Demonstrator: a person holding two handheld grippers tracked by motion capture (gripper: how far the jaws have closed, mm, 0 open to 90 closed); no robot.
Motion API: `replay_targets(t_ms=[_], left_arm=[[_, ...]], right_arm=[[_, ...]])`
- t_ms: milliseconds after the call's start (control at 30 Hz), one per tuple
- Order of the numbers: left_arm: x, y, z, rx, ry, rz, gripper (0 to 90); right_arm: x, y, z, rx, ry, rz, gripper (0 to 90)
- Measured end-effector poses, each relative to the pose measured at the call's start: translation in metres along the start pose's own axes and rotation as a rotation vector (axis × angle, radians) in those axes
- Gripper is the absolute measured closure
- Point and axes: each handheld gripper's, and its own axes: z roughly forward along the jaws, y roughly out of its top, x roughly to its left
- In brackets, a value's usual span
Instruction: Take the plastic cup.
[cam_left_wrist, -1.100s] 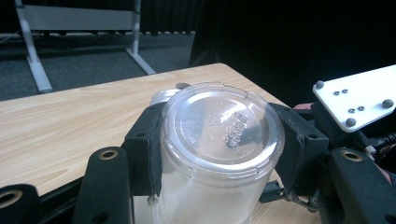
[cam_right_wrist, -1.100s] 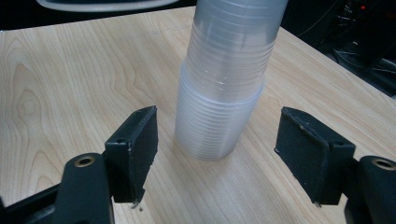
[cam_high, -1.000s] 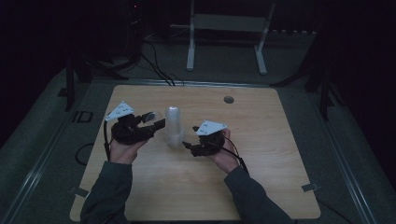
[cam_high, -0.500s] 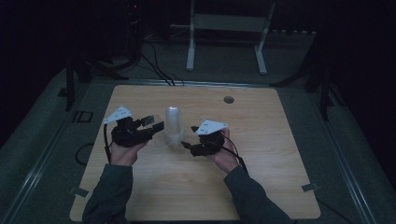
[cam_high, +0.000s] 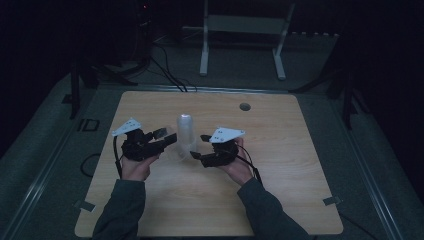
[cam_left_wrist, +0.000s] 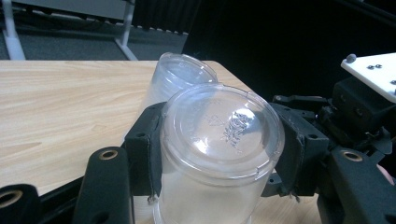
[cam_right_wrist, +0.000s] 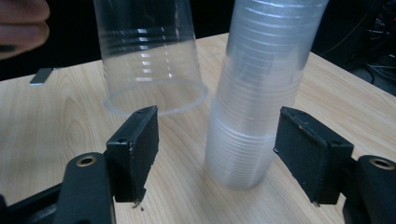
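Clear plastic cup (cam_left_wrist: 219, 154), one alone, upside down with a round ridged base and smooth walls, sits clamped between the padded black jaws of the left gripper (cam_left_wrist: 219, 158) just above the pale wooden table (cam_high: 280, 200). Behind it one ribbed stack of nested cups (cam_right_wrist: 261, 93) stands upside down on the table. The right gripper (cam_right_wrist: 217, 154) is spread wide around the stack's foot without touching it.

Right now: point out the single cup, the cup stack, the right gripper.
single cup (cam_left_wrist: 219, 140), left gripper view, upturned base.
cup stack (cam_right_wrist: 254, 116), right gripper view, ribbed side wall.
right gripper (cam_right_wrist: 217, 144), right gripper view, midway between its open jaws.
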Motion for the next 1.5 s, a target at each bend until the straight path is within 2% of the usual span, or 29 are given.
replay_targets(t_ms=[733,1267,1500], left_arm=[[-0.004,-0.007,0.005,-0.016,-0.011,-0.025,42.4],[-0.009,-0.008,0.012,-0.026,-0.039,-0.031,42.4],[-0.009,-0.007,0.013,-0.033,-0.042,-0.037,42.4]], right_arm=[[0.019,0.014,0.013,-0.056,0.067,-0.027,22.4],[0.026,0.015,0.031,-0.012,0.085,-0.060,22.8],[0.029,0.015,0.033,0.005,0.064,-0.087,21.5]])
